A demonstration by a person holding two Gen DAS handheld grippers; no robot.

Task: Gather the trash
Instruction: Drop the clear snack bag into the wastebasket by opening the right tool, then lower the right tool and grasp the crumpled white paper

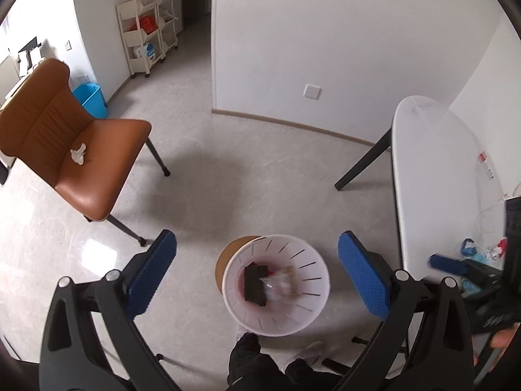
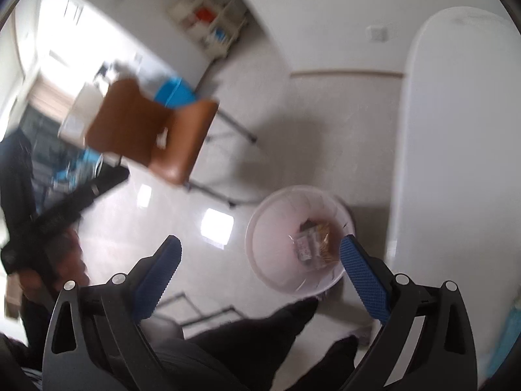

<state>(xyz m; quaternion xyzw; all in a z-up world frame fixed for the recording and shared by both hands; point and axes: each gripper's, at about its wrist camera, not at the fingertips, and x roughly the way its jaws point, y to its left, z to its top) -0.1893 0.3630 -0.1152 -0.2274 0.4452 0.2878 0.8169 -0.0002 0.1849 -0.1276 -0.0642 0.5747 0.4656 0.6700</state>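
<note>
**Both hand-held grippers spread above the waste basket**

While the left hand-held gripper (image 1: 257, 277) hangs over the floor with its blue pads spread wide and nothing between them, the white waste basket (image 1: 306, 312) stands on the pale tiles directly below it; inside lie a dark flat piece (image 1: 255, 282) and a clear wrapper (image 1: 281, 285), blurred; a round tan disc (image 1: 228, 254) shows just behind the basket's rim; the right hand-held gripper (image 2: 260, 273) is likewise spread and empty, with the same basket (image 2: 270, 247) just beside its right pad; a crumpled white tissue (image 1: 78, 153) lies on the seat of a brown chair (image 1: 107, 176), well apart from the basket; to the right stands a white surface (image 1: 436, 176) on dark legs, with blue and red scraps (image 1: 485, 249) near its close edge, too small to tell what they are; a blue bin (image 1: 91, 101) sits behind the chair by the wall, near a cream shelf trolley (image 1: 149, 29); the person's dark trouser legs (image 1: 247, 361) and pale shoes (image 1: 309, 352) show at the bottom, next to the basket.
</note>
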